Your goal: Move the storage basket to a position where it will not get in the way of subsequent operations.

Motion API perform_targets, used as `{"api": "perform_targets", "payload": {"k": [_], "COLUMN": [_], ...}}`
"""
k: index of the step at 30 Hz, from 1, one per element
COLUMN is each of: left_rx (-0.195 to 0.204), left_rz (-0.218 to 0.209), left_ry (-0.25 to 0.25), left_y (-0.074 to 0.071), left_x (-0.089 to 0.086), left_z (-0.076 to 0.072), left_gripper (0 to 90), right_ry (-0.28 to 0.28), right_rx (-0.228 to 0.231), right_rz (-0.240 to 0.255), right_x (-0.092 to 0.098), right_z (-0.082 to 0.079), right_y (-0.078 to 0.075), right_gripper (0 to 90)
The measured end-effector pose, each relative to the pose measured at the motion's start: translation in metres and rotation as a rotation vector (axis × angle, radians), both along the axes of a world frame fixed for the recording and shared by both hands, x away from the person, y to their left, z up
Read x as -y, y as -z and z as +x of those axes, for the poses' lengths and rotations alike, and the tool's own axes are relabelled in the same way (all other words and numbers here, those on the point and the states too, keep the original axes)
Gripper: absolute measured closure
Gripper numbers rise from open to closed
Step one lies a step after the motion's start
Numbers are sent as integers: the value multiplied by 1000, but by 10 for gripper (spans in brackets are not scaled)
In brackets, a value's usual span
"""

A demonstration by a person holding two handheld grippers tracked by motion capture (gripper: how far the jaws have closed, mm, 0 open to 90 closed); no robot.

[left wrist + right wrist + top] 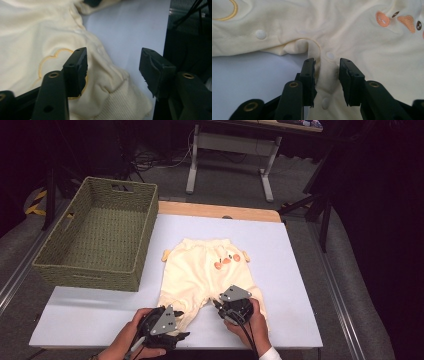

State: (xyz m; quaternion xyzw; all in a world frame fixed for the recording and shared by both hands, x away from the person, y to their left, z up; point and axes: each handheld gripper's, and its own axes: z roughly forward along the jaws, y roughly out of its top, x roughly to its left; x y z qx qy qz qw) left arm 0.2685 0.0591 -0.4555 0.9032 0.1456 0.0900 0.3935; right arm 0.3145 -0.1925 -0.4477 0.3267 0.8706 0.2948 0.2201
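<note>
A pair of cream baby trousers (200, 270) lies flat on the white tabletop (290, 285), waist away from me, with orange duck patches (226, 261) near the waist. My left gripper (182, 324) sits at the end of the left leg by the table's front edge. In the left gripper view its jaws (113, 53) stand wide open over the ribbed cuff (117, 105), not pinching it. My right gripper (220, 302) rests on the inner edge of the right leg. In the right gripper view it (327, 62) is open, with a snap-button strip (329, 56) lying loose between the jaws.
A woven green basket (100, 235) stands at the table's left side, its near wall beside the trousers. A wooden strip (220, 211) borders the table's far edge. Behind it stand white desk legs (192, 160). The table's right edge (167, 37) drops to dark floor.
</note>
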Motion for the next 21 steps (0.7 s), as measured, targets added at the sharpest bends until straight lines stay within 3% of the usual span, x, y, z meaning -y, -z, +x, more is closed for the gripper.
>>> {"api": "perform_targets", "payload": {"k": [3, 7, 10, 12, 13, 15, 18, 20, 21], "left_rx": [-18, -46, -45, -46, -46, -26, -3, 1, 1], "left_rz": [42, 34, 23, -39, -39, -130, -220, -260, -260], "left_ry": [-11, -13, -13, -11, -11, -10, -23, -23, -23], "left_y": [8, 11, 10, 6, 6, -2, -13, -17, -17], "left_x": [2, 0, -1, -6, -6, -12, -18, -22, -22], "left_z": [5, 8, 9, 10, 10, 8, 4, 3, 3], "left_gripper": [473, 569, 673, 729, 740, 752, 728, 695, 675], "right_ry": [-9, -11, -6, -11, -8, -6, -3, 7, 5], "right_rx": [-5, -8, -19, -23, -25, -32, -26, -25, -18], "right_rz": [-13, -16, -11, -10, -4, 6, 23, 34, 32], "right_x": [-1, -1, -1, 0, 0, 1, 4, 5, 6], "right_z": [3, 4, 4, 5, 6, 5, 6, 6, 5], "right_y": [1, 3, 4, 4, 4, 4, 3, 2, 1], "right_gripper": [652, 649, 664, 684, 689, 690, 645, 627, 621]}}
